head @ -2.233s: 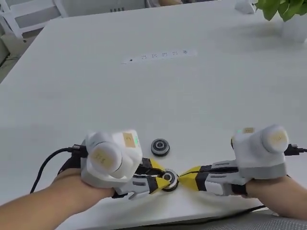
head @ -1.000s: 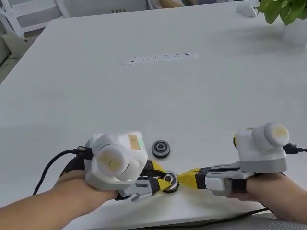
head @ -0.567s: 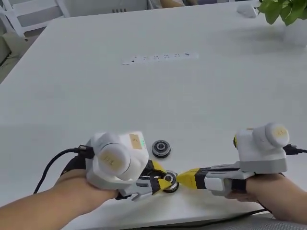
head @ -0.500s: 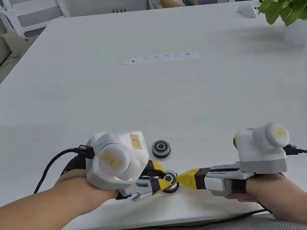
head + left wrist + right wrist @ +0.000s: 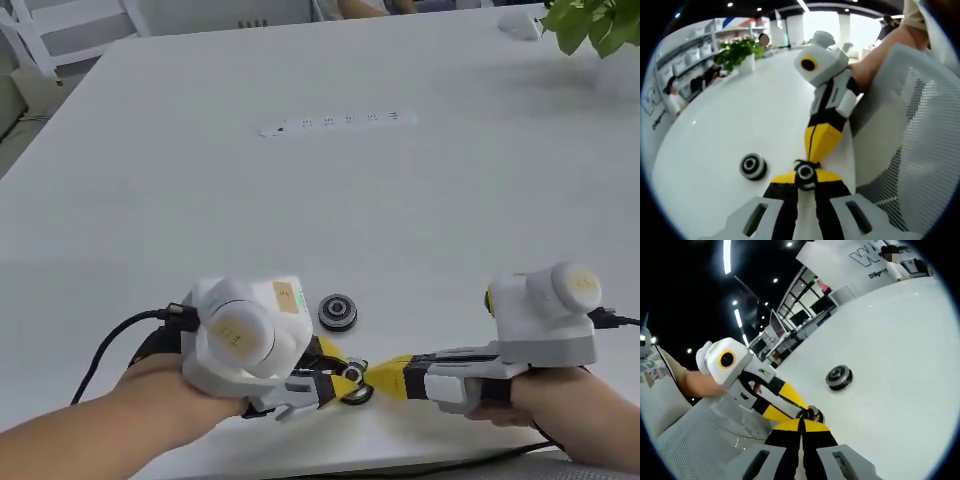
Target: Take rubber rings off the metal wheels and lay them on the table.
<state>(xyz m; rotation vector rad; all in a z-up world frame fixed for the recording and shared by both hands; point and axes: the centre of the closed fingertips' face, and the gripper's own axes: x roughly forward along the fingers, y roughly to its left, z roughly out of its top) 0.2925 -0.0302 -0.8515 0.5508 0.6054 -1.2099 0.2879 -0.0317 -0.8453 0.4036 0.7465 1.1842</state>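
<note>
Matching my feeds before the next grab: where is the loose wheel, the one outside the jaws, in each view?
Head view: loose wheel just below centre, beyond the jaws.
Left gripper view: lower left, left of the jaws.
Right gripper view: right of centre, above the jaws.
Shared landmark: the clamped wheel, close beside it in all three.

Smooth matt table (image 5: 300, 200), seemingly metal wheel (image 5: 337, 311).

Yellow-and-black jaws tip the white-and-grey left gripper (image 5: 343, 379) and right gripper (image 5: 373, 376); a black-rimmed, silver-centred round metal wheel (image 5: 337, 311) contrasts with the plain white desk (image 5: 300, 200).
</note>
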